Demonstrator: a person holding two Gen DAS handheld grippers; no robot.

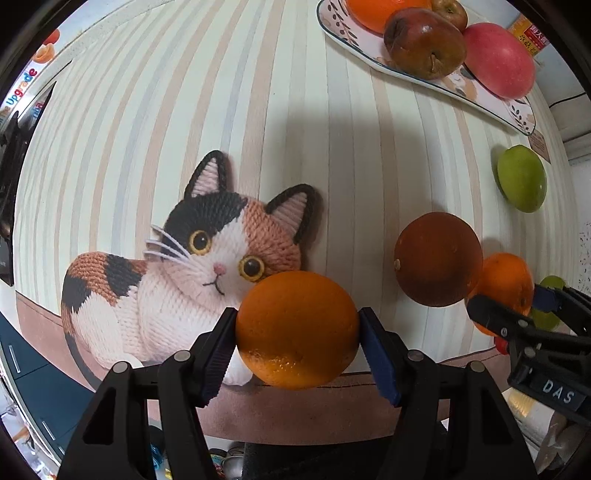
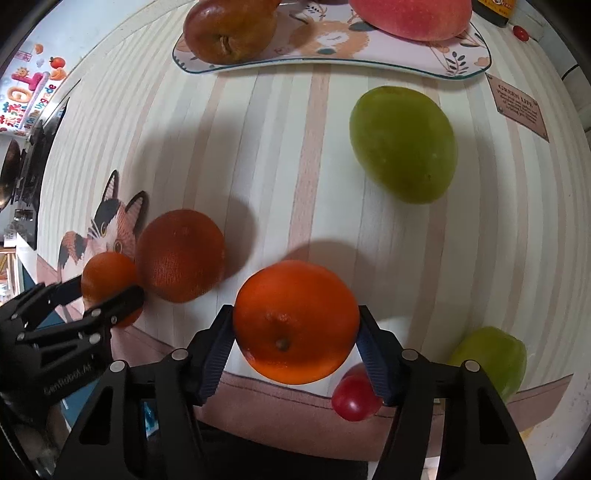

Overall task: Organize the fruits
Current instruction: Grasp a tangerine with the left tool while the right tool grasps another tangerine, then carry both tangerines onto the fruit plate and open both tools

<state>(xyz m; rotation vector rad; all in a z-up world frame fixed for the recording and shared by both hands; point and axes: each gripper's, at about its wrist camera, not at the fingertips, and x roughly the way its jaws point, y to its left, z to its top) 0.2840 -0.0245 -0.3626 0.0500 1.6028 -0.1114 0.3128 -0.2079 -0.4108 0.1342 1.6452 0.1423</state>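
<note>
On the left I hold 1 orange (image 1: 297,329) in my left gripper (image 1: 297,332), the jaws closed on its 2 sides, near the front edge of the striped mat (image 1: 258,110) over the knitted cat picture (image 1: 177,266). Beside it, to the right, a darker orange (image 1: 437,259) lies free on the mat, and my right gripper (image 2: 295,325) clamps a second orange (image 2: 295,321) in the same way, with a small red fruit (image 2: 354,395) just below its right finger. I judge both are gripped at the widest part so that I can carry them to the plate (image 2: 332,64) at the far side, where a brown pear (image 2: 231,29) and a red apple (image 2: 410,16) already lie, while 2 green fruits, one (image 2: 402,144) in the middle and one (image 2: 491,356) at the near edge, wait on the mat.
</note>
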